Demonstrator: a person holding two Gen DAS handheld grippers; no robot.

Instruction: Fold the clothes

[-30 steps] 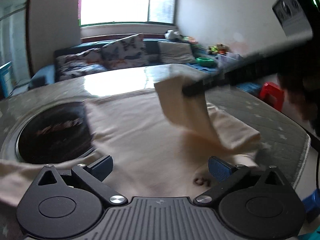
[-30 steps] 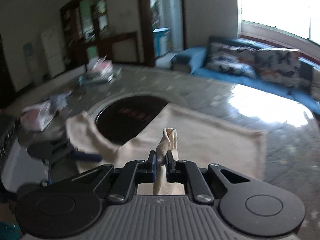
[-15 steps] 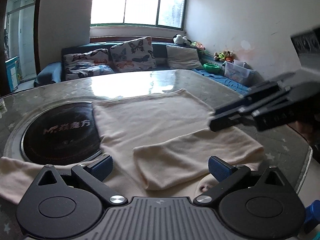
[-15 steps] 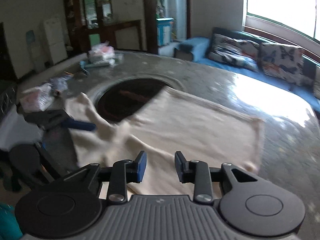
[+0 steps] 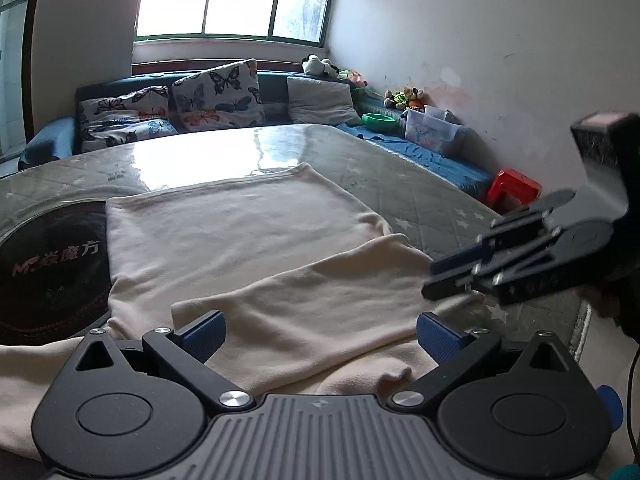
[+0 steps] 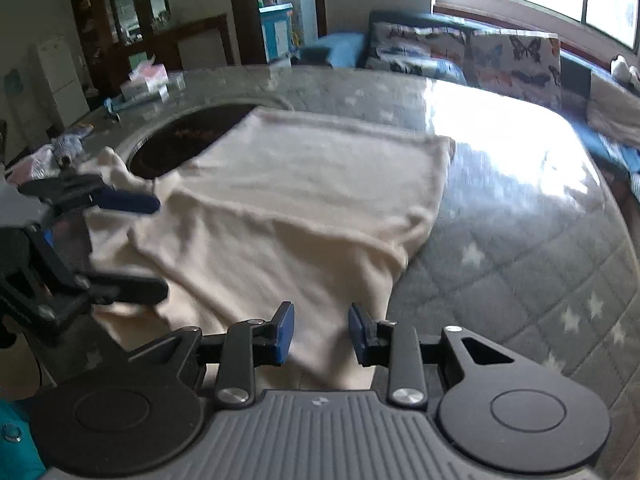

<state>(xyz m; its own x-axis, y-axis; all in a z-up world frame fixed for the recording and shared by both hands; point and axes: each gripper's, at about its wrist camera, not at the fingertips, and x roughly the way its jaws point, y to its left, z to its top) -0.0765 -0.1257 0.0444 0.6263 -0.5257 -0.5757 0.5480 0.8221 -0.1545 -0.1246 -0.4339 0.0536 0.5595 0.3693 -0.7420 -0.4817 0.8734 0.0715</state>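
We're holding the left gripper [image 5: 318,334] spread wide, nothing gripped, over the near edge of the cream garment [image 5: 248,248]. Right gripper [image 6: 320,334] is sitting part-open, empty, over the folded sleeve [image 6: 280,256] lying crosswise. Cooktop [image 5: 48,268] is showing Chinese writing, not legible. Garment is lying flat on the table [image 6: 520,208].

Quilted grey table [image 5: 420,200], cream garment [image 5: 248,240] spread flat, small clutter [image 6: 144,80] beyond
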